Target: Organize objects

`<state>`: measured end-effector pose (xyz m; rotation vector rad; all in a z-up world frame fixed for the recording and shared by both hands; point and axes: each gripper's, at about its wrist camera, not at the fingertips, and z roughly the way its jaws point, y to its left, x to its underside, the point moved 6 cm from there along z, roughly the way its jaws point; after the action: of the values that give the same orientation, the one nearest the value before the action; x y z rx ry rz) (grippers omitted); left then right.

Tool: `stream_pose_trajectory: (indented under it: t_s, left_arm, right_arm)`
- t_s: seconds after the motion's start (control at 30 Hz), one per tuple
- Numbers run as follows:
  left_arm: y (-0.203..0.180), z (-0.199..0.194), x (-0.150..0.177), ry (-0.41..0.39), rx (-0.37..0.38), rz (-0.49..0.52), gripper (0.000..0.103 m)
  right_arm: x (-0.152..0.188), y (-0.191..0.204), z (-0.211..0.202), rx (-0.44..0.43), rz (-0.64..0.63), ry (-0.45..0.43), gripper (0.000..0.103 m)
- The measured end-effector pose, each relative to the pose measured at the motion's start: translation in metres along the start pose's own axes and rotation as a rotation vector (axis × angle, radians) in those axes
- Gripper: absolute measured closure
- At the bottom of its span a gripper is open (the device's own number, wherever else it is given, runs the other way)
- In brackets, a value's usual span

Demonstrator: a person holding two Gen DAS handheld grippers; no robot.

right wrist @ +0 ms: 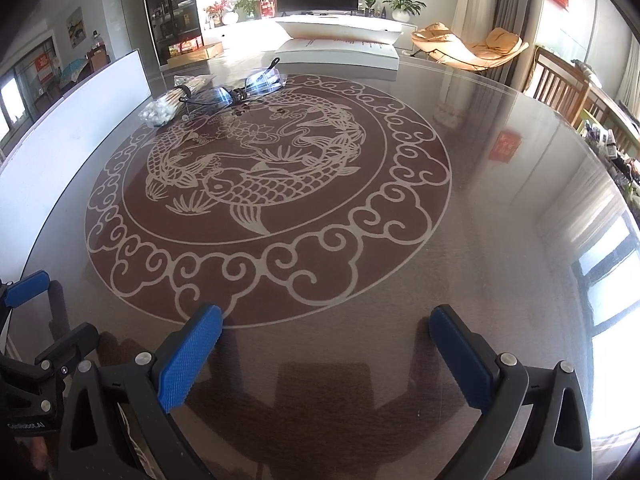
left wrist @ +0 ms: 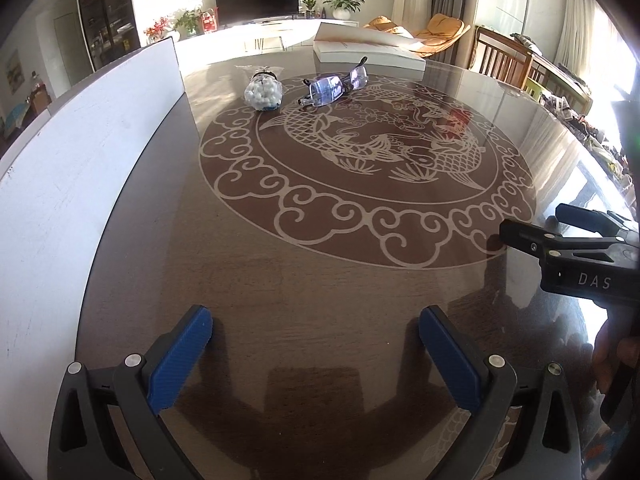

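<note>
A clear bag of cotton swabs (left wrist: 263,93) lies on the far left of the round table, and also shows in the right wrist view (right wrist: 165,107). A pair of glasses (left wrist: 335,85) lies just right of it, seen too in the right wrist view (right wrist: 244,89). A white box with its lid up (left wrist: 368,50) stands at the table's far edge, also in the right wrist view (right wrist: 340,46). My left gripper (left wrist: 316,354) is open and empty above the near table. My right gripper (right wrist: 326,356) is open and empty, and appears at the right of the left wrist view (left wrist: 532,226).
A white board (left wrist: 72,168) stands along the table's left side. The dark glossy table (right wrist: 500,240) carries a fish pattern in its middle. Wooden chairs (left wrist: 508,60) stand at the far right. A TV and plants are in the room beyond.
</note>
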<state>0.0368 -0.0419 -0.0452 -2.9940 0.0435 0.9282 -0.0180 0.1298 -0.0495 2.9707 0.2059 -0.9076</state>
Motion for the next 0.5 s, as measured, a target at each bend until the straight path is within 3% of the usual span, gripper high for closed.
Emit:
stream_pose_trajectory:
  t_s: [0.27,0.5]
  left_arm:
    - [0.000,0.005,-0.006,0.030,0.019,0.027,0.000]
    - [0.006,0.022,-0.031,0.015,0.006,0.005,0.000]
  right_arm:
    - [-0.013,0.005,0.009,-0.007,-0.011,-0.021,0.000]
    - [-0.013,0.004,0.009,-0.004,-0.008,-0.026,0.000]
